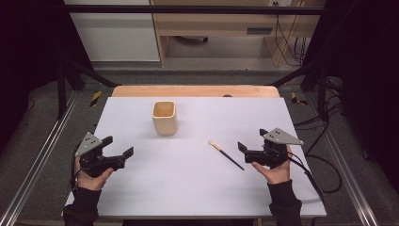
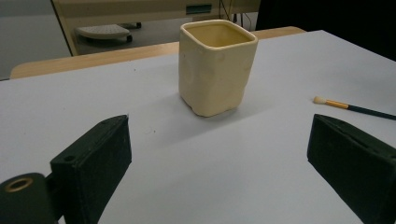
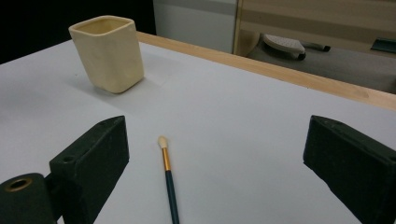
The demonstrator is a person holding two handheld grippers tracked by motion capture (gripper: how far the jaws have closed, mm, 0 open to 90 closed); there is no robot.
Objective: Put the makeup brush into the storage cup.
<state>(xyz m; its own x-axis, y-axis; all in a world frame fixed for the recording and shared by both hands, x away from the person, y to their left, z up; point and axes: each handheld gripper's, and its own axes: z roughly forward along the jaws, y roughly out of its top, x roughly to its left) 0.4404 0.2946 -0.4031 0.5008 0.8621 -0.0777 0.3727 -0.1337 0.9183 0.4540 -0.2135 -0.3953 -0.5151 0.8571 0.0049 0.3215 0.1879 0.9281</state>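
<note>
Pale lavender-grey sheeting covers the table (image 1: 188, 188), with a strip of bare wood showing along its far edge and dark framing posts standing at either side. Beyond it, on the floor, a light wooden desk (image 1: 211, 23) stands against the wall with cables hanging down its right end.

At the near left corner of the sheet a person's left hand holds the left gripper (image 1: 120, 147), its jaws spread wide with nothing between them, pointing across the table toward the middle. Ahead of it and off to its far side stands a cream square cup (image 1: 164, 117), upright, open at the top, well apart from both tools. In the left gripper view the cup (image 2: 217, 70) sits straight ahead beyond the gap between the two black jaws, resting on the sheet.

At the near right the right gripper (image 1: 251, 142) is held in the other hand, a grey three-cornered plate on top and a cable trailing off behind it. Its jaws are spread wide too, gripping nothing. A thin paintbrush (image 1: 227, 156) lies flat on the sheet just beside this gripper's jaw tips, dark handle end nearest them, pale bristle tip pointing away toward the cup. In the right gripper view the brush (image 3: 168, 182) lies on the sheet between the two open jaws, nearer the left one, touching neither.
</note>
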